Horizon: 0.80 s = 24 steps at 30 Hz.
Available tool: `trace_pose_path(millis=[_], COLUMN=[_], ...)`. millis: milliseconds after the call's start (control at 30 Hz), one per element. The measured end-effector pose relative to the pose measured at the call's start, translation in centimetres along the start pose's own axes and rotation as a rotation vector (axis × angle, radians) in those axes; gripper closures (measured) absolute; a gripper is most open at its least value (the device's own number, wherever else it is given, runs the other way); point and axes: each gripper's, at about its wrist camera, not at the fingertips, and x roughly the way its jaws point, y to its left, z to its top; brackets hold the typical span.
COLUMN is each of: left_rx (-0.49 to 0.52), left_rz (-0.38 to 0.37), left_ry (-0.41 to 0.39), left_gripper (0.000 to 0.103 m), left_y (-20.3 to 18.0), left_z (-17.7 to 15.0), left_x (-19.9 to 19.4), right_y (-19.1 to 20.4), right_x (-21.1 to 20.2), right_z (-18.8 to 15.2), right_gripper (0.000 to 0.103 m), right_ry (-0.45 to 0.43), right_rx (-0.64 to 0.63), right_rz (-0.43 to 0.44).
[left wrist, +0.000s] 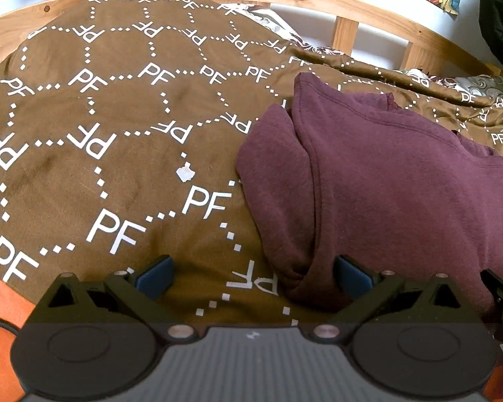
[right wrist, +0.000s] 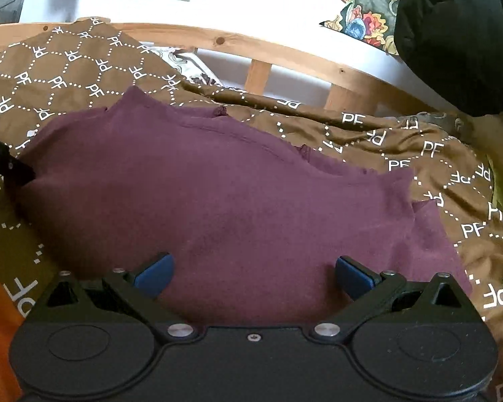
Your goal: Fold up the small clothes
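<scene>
A maroon garment [left wrist: 385, 181] lies partly folded on a brown bedspread [left wrist: 117, 134] printed with white "PF" letters. In the left wrist view it fills the right half, one flap turned over. My left gripper [left wrist: 253, 276] is open and empty, its right blue fingertip [left wrist: 350, 276] at the garment's near left edge. In the right wrist view the garment [right wrist: 218, 201] spreads across the middle. My right gripper [right wrist: 253, 274] is open and empty, low over the garment's near edge. The left gripper's black body [right wrist: 3, 164] shows at the far left.
A wooden bed rail [left wrist: 345, 10] runs along the far side against a white wall. A black bundle [right wrist: 459, 33] sits at the far right. A small white scrap [left wrist: 185, 172] lies on the bedspread. Orange fabric [left wrist: 3, 305] shows at the near left.
</scene>
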Motion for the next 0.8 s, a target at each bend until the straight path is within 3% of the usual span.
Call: trace_pose_path(millis=[133, 233, 300, 400, 500, 700, 800], left_rx=[-0.007, 0.006, 0.060, 0.151, 0.177, 0.012, 0.005], left_rz=[-0.017, -0.150, -0.189, -0.163, -0.117, -0.129, -0.122], left_ry=[0.005, -0.071, -0.114, -0.090, -0.070, 0.076, 0.081], left_gripper=[0.001, 0.001, 0.001, 0.001, 0.001, 0.001, 0.001], left_y=[0.1, 0.1, -0.6, -2.3, -2.9, -1.5, -1.3], left_z=[0.3, 1.2, 2.2, 3.8, 5.1, 6.9, 7.1], left_x=[-0.2, -1.7, -2.2, -1.3, 0.5, 4.7, 5.2], right_y=[0.2, -0.1, -0.3, -0.6, -0.9, -0.8, -1.0], right_x=[-0.2, -0.2, -0.2, 0.0, 0.0, -0.1, 0.0], right_z=[-0.2, -0.2, -0.3, -0.4, -0.4, -0.5, -0.5], right_gripper=[0.001, 0.001, 0.001, 0.001, 0.001, 0.001, 0.001], right_ry=[-0.013, -0.013, -0.014, -0.008, -0.003, -0.005, -0.001], right_rx=[-0.010, -0.002, 0.009, 0.029, 0.049, 0.056, 0.070], right_rz=[-0.011, -0.007, 0.000, 0.016, 0.029, 0.032, 0.042])
